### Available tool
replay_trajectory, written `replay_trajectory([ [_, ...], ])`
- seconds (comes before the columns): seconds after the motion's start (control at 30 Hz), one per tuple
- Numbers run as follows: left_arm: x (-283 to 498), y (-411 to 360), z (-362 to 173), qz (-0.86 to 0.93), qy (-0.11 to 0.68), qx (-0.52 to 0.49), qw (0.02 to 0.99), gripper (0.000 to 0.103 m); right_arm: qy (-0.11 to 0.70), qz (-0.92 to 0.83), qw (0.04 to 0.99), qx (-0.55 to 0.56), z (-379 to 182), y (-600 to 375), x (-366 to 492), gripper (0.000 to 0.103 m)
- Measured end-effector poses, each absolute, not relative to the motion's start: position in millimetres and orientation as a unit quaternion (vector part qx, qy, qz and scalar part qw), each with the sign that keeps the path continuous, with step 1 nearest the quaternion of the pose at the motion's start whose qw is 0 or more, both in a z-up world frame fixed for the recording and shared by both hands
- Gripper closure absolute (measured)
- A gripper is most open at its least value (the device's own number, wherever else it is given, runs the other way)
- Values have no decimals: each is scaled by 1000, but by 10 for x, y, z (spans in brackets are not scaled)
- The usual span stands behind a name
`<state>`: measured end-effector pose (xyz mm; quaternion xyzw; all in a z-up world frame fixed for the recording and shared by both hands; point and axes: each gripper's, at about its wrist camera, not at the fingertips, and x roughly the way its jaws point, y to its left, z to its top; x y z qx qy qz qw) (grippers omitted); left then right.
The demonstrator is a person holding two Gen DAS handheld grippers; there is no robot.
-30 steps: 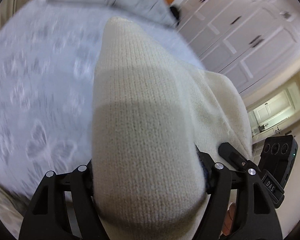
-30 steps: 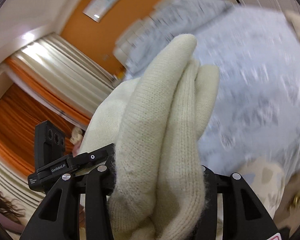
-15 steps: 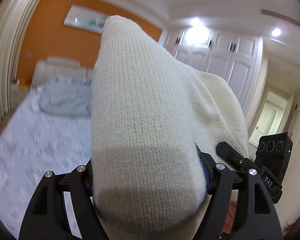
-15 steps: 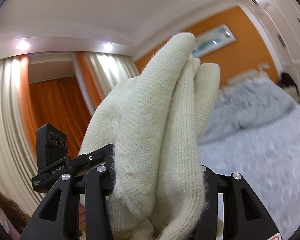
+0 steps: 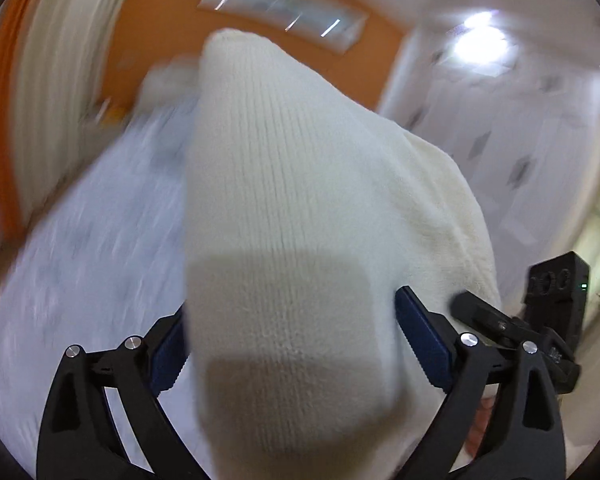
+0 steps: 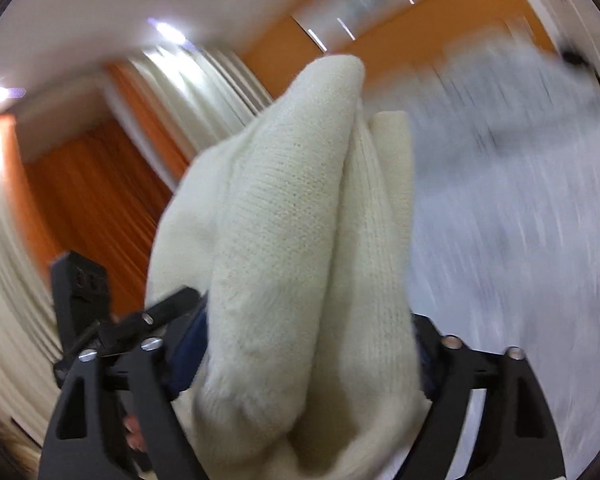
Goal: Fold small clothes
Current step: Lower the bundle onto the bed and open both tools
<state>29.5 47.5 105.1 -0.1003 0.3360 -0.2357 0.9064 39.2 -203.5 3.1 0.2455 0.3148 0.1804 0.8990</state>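
My left tongs (image 5: 288,344) have just been opening, and their blue pads (image 5: 422,340) now stand apart from the cream knit garment (image 5: 284,208) that still lies between them; a sliver of gap shows on the right pad, while on the left side the knit just meets the pad's edge. The garment rises up and away from me as a thick folded bundle, well above the bed (image 5: 80,240), whose pale blue cover blurs below and to the left.

My right tongs (image 6: 312,356) have likewise just been opening. The same garment (image 6: 300,220) sits between these jaws too, bunched into two or three upright folds. The left pad is drawn back from the knit; on the right side the fabric crowds the finger and I cannot tell if it presses there.

From the right wrist view, the bed (image 6: 520,220) spreads to the right, and orange curtains (image 6: 88,192) hang to the left. Both views are smeared. The other gripper's black body shows at each picture's lower side edge.
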Motion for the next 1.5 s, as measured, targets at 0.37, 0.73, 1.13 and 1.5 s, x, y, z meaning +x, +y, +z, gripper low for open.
replay_trajectory([
  [0.37, 151, 1064, -911, -86, 515, -200, 829, 21, 461, 99, 839, 270, -1270, -2264, 192, 29],
  [0.73, 617, 528, -1141, -91, 547, -75, 829, 39, 502, 118, 818, 256, -1476, -1792, 912, 76],
  [1.13, 669, 536, -1350, -80, 578, -54, 810, 34, 493, 76, 834, 235, -1371, -1863, 774, 66],
  [1.5, 703, 569, -1360, -77, 583, -55, 807, 28, 532, 59, 840, 90, -1674, -1423, 1205, 63],
])
